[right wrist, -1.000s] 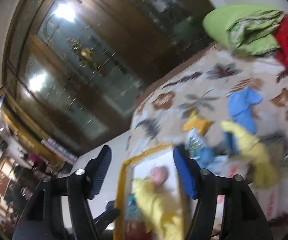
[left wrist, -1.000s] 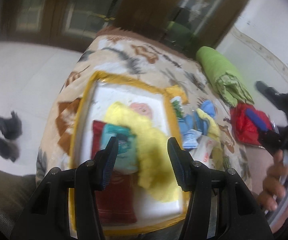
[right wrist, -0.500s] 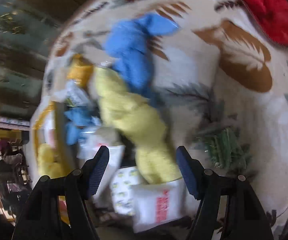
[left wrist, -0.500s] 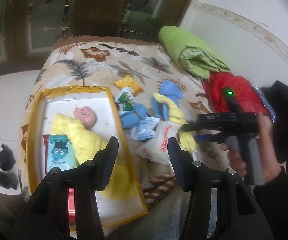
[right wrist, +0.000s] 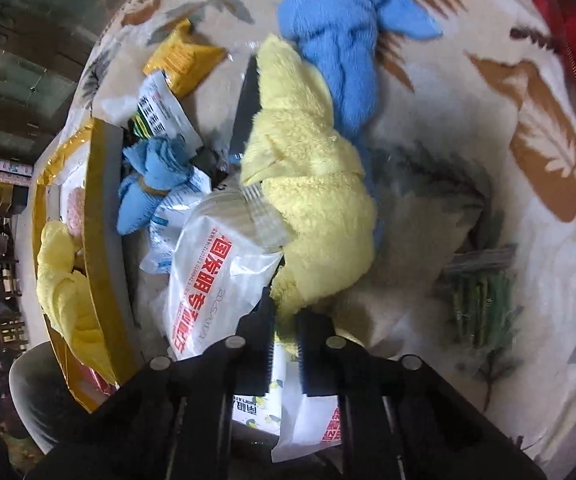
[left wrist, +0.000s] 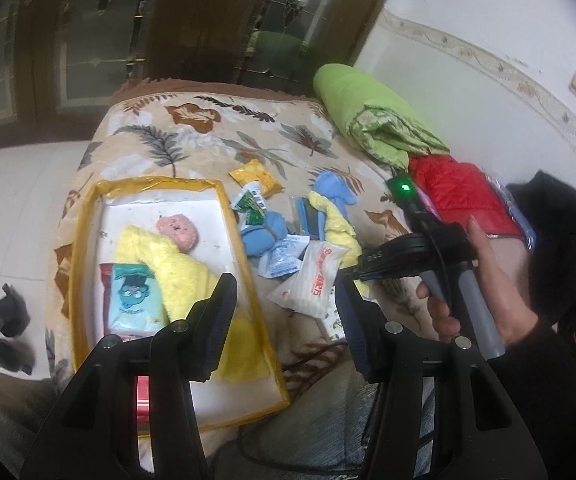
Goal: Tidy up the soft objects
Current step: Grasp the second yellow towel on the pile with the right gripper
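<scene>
Change: since half a second ago the right gripper (right wrist: 286,330) has narrowed its jaws from wide apart onto the near end of the yellow towel (right wrist: 312,204); the left wrist view has barely shifted.
Right gripper: jaws nearly together, pinching the lowest tip of the yellow towel between them; in the left wrist view the right gripper (left wrist: 362,270) is held by the person's right hand (left wrist: 476,280) and reaches into the pile.
Left gripper: the left gripper (left wrist: 283,316) hangs above the bed with jaws wide and nothing between them.
Just left of the right gripper: a white packet with red print (right wrist: 215,280) lies partly under the towel's near end; another printed pack (right wrist: 255,408) sits beneath the gripper's fingers.
Yellow towel: stretches away from the right gripper over the patterned bedspread (right wrist: 468,128), its far end touching a blue cloth (right wrist: 344,40).
Further left of the right gripper: a small blue bundle (right wrist: 147,184) tied with a band, a green-and-white sachet (right wrist: 159,112) and, beyond it, a yellow sachet (right wrist: 183,60).
Right of the right gripper: a green bundle (right wrist: 480,304) lies apart on the bedspread.
Tray: a yellow-rimmed tray (left wrist: 87,216) sits under and ahead of the left gripper's left finger; in it lie a second yellow towel (left wrist: 175,268), a teal cartoon packet (left wrist: 135,300) and a pink ball (left wrist: 177,230).
Far end: a green rolled quilt (left wrist: 368,116) and a red padded cloth (left wrist: 464,196) lie past the right hand.
</scene>
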